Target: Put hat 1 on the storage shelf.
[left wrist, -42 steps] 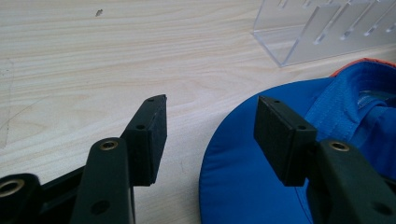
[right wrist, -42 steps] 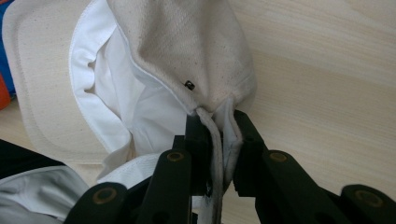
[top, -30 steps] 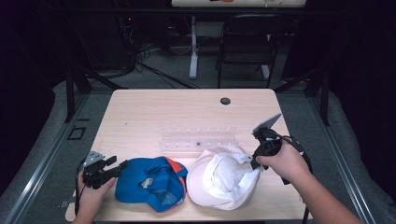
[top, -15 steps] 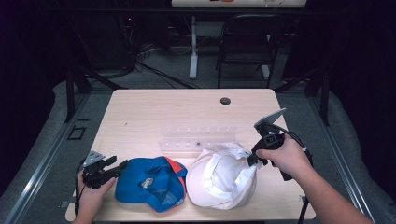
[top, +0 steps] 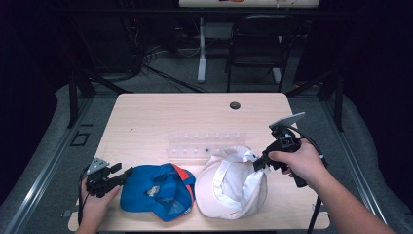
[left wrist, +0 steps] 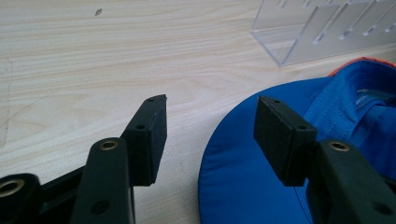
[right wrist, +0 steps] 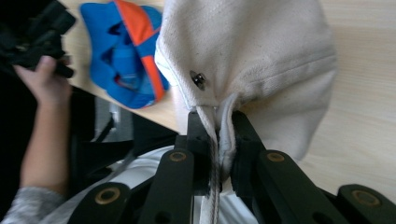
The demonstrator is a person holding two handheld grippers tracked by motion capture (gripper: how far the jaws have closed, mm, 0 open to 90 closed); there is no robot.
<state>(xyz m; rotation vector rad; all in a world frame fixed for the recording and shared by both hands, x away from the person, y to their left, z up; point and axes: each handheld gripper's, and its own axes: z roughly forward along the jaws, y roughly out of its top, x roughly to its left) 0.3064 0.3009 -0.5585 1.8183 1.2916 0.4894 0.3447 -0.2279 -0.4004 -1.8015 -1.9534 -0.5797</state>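
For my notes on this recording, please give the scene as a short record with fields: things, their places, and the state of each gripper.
table: light wood
white cap: near edge, right of blue cap, fabric bunched up
blue cap: near edge, left, orange inside
clear rack: behind both caps
right gripper: shut on a fold of the white cap
left gripper: open, one jaw over the blue cap's brim, not gripping it

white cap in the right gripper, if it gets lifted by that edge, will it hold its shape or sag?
Probably sags: the white cap is soft cloth, already bunched and creased where the right gripper pinches its edge. It looks light, so the pinch should likely carry it. The woven fabric seems unlikely to slip from the shut pads, though the crown may drag across the table.
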